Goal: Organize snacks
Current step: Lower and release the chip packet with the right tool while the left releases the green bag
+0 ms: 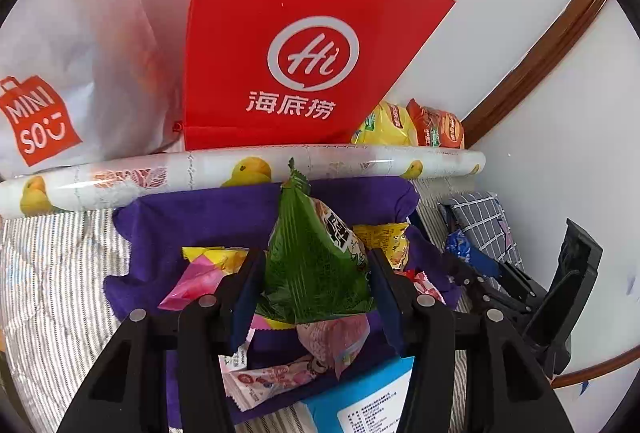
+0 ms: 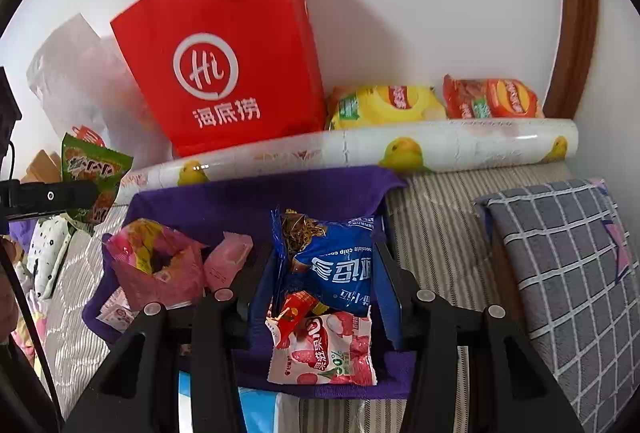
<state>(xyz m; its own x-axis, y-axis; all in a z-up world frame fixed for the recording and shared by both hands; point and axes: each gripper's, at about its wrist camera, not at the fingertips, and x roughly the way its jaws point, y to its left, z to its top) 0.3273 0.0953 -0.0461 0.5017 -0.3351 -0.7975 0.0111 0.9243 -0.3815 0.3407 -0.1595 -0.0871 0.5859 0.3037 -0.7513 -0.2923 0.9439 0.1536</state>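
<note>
Centrally, the left gripper [image 1: 314,275] pinches a green snack packet [image 1: 316,265], its blue pads pressed on both sides of the packet, which hangs above a purple cloth [image 1: 208,209]. Under it lie a pink wrapper [image 1: 192,279], a yellow packet [image 1: 380,237] and a pale pink packet [image 1: 332,333], all loose on the cloth. The right gripper [image 2: 326,275] likewise grips a blue cookie packet [image 2: 332,269] over the near part of the same cloth, with a red-and-white lychee packet [image 2: 324,349] lying just below it and a torn pink bag [image 2: 160,265] to the left. Seen from the right wrist, the green packet also shows at the far left, held up beside the left gripper's black arm.

Beyond the cloth a roll of duck-patterned paper [image 2: 360,149] lies across the striped bed cover [image 2: 440,217]. Behind the roll stand a red paper bag [image 2: 224,73], a yellow chip bag [image 2: 384,105] and a red chip bag [image 2: 492,99] against the wall; a white shopping bag [image 1: 60,73] stands at the left.

Judged from this, the step in hand is carrying both packets to their place. Each should stay well clear of the loose pile, be lowered flat rather than dropped, and be let go only once it rests among like snacks, so that the thin wrappers neither tear nor drag neighbours along.
</note>
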